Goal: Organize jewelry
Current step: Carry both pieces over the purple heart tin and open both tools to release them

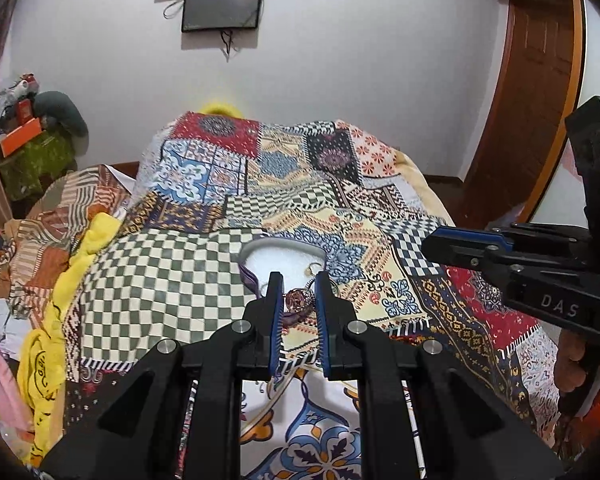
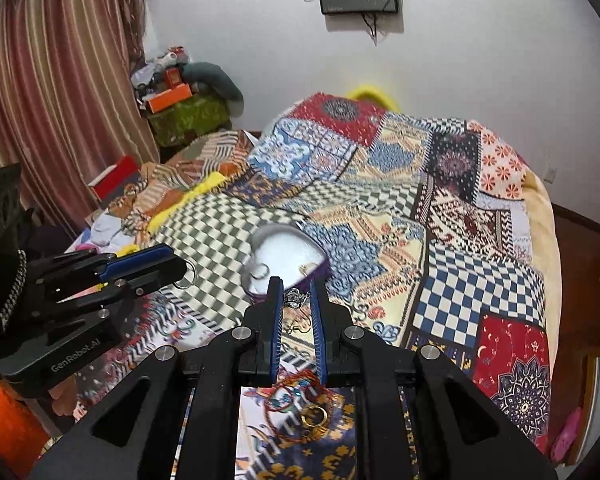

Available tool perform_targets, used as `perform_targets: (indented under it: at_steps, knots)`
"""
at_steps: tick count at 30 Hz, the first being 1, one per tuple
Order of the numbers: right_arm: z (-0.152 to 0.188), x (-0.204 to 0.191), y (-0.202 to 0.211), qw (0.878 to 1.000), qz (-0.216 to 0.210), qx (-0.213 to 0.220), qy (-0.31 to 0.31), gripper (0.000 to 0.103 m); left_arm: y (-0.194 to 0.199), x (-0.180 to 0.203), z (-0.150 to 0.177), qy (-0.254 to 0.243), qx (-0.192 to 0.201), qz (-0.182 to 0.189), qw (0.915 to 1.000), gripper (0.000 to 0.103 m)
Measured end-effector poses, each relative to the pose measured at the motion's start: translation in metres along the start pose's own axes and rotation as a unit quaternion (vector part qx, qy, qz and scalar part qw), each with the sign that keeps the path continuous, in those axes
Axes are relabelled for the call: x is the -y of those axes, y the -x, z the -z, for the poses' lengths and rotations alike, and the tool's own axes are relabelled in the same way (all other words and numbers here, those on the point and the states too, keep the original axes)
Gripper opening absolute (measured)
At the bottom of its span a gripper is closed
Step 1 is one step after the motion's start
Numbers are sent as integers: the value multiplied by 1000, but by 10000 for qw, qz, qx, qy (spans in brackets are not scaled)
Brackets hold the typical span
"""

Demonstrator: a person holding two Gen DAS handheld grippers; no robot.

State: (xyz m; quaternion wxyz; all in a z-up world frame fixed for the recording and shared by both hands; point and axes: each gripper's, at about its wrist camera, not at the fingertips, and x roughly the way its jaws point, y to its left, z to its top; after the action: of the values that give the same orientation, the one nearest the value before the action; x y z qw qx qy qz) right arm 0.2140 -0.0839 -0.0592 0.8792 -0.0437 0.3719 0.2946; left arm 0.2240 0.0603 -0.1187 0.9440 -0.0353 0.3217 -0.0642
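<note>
**Line up over the tray before letting go**

The left gripper (image 1: 298,280) stood spread around a reddish ornament (image 1: 298,299) without visibly pinching it. The right gripper (image 2: 296,292) was likewise spread, a silver piece (image 2: 294,298) between its fingers. Just beyond lay the heart-shaped tray (image 2: 266,236), already holding rings, on the patchwork bedspread (image 2: 460,272). More bangles (image 2: 296,400) waited nearer. Best practice, I judged: grip gently, carry low, release inside the rim.

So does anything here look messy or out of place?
Yes. Most jewelry lies loose on the bedspread, not in the heart-shaped box: a red bracelet and gold ring sit apart from it, and a pendant lies just outside it. Clothes are heaped at the bed's left edge.
</note>
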Motion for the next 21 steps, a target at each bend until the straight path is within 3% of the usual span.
perform_targets:
  at_steps: [11, 21]
  knots:
    - [-22, -20, -5, 9998, -124, 182, -1, 12, 3, -20, -12, 86, 143, -121, 9998, 14]
    - [-39, -21, -38, 10000, -52, 4, -13, 12, -35, -36, -24, 271, -78, -39, 9996, 14]
